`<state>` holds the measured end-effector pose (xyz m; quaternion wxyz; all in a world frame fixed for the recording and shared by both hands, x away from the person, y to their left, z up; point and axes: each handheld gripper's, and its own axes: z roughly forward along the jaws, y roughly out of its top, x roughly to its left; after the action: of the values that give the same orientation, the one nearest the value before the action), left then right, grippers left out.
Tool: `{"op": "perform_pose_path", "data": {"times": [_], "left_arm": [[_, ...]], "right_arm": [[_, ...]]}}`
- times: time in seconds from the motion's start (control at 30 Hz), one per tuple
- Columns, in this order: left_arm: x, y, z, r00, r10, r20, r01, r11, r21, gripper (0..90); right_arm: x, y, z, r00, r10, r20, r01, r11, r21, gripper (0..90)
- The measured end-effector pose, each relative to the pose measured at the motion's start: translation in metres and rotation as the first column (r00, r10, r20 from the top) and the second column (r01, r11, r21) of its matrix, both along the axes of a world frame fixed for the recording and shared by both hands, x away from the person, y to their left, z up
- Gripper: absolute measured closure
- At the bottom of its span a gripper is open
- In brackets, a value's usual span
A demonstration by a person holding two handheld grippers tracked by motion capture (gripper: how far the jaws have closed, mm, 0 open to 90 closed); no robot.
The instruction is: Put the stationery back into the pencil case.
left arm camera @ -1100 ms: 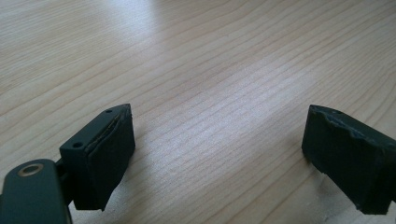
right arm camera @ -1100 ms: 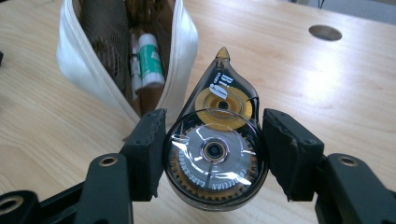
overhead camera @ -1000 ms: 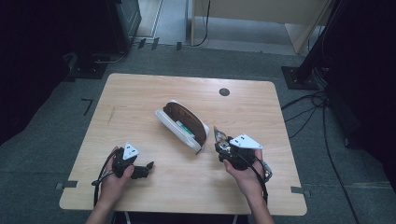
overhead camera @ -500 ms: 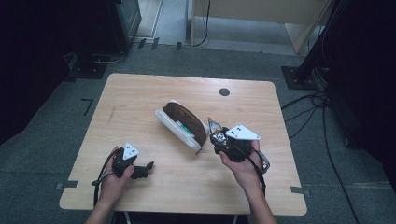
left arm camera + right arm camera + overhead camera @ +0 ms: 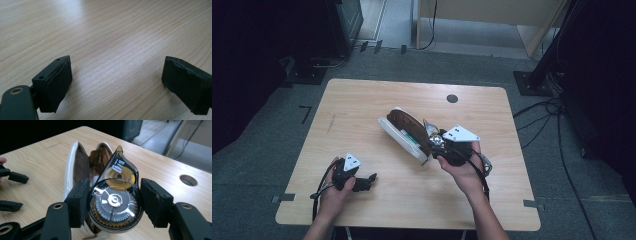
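A high view looks down on a pale wooden table (image 5: 362, 105) standing on grey floor, with dark equipment at the upper left and upper right of the frame.

At the lower left of the frame, the person's left hand (image 5: 334, 192) rests on the tabletop and holds the left gripper (image 5: 368, 181), which points toward the right of the frame. In the left gripper view its two black jaws stand wide apart with nothing between them, only bare wood grain.

In the middle of the frame lies an open pencil case (image 5: 404, 132), white outside and brown inside, angled from upper left to lower right. Something green shows inside it.

Just right of the case's lower end, the right hand (image 5: 464, 172) holds the right gripper (image 5: 432, 140) above the table, pointing toward the case. Its jaws clamp a clear teardrop-shaped correction tape dispenser (image 5: 116, 198) by its two flat sides. In the right gripper view the dispenser fills the centre, its pointed tip aimed up at the case's open mouth, with toothed wheels visible through the plastic.

Further right, near the upper edge of the table, is a small round cable hole (image 5: 452, 98). Black cables (image 5: 537, 120) trail across the floor at the right of the frame.
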<state>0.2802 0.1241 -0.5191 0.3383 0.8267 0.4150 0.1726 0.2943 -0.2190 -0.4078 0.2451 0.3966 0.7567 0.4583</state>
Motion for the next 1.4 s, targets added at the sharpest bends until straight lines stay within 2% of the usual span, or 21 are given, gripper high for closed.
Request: {"op": "perform_pose_path", "data": {"times": [0.1, 0.37, 0.6, 0.77, 0.9, 1.33, 1.4], "left_arm": [[0.000, 0.000, 0.000, 1.0000, -0.002, -0.001, 0.002, 1.0000, 0.003, 9.7], [0.000, 0.000, 0.000, 1.0000, -0.001, 0.000, 0.001, 1.0000, -0.001, 9.7], [0.000, 0.000, 0.000, 1.0000, -0.003, -0.001, 0.003, 1.0000, -0.001, 9.7], [0.000, 0.000, 0.000, 1.0000, -0.004, -0.001, 0.004, 1.0000, 0.000, 9.7], [0.000, 0.000, 0.000, 1.0000, -0.004, -0.001, 0.004, 1.0000, 0.001, 9.7], [0.000, 0.000, 0.000, 1.0000, -0.004, -0.001, 0.004, 1.0000, 0.001, 9.7], [0.000, 0.000, 0.000, 1.0000, -0.004, -0.001, 0.004, 1.0000, 0.000, 9.7]], "right_arm": [[0.006, 0.006, 0.001, 0.9997, 0.023, 0.001, -0.023, 0.9996, -0.018, 41.8], [0.026, 0.019, -0.002, 0.9967, 0.078, -0.019, -0.078, 0.9969, 0.007, 41.8], [0.039, 0.028, -0.013, 0.9917, 0.119, -0.049, -0.118, 0.9929, 0.013, 41.7], [0.044, 0.031, -0.019, 0.9868, 0.143, -0.076, -0.141, 0.9897, 0.023, 41.7], [0.046, 0.033, -0.023, 0.9840, 0.155, -0.087, -0.155, 0.9879, 0.013, 41.7], [0.056, 0.031, -0.035, 0.9635, 0.195, -0.183, -0.189, 0.9806, 0.051, 41.7], [0.058, 0.031, -0.036, 0.9541, 0.210, -0.213, -0.202, 0.9776, 0.059, 41.6]]}}
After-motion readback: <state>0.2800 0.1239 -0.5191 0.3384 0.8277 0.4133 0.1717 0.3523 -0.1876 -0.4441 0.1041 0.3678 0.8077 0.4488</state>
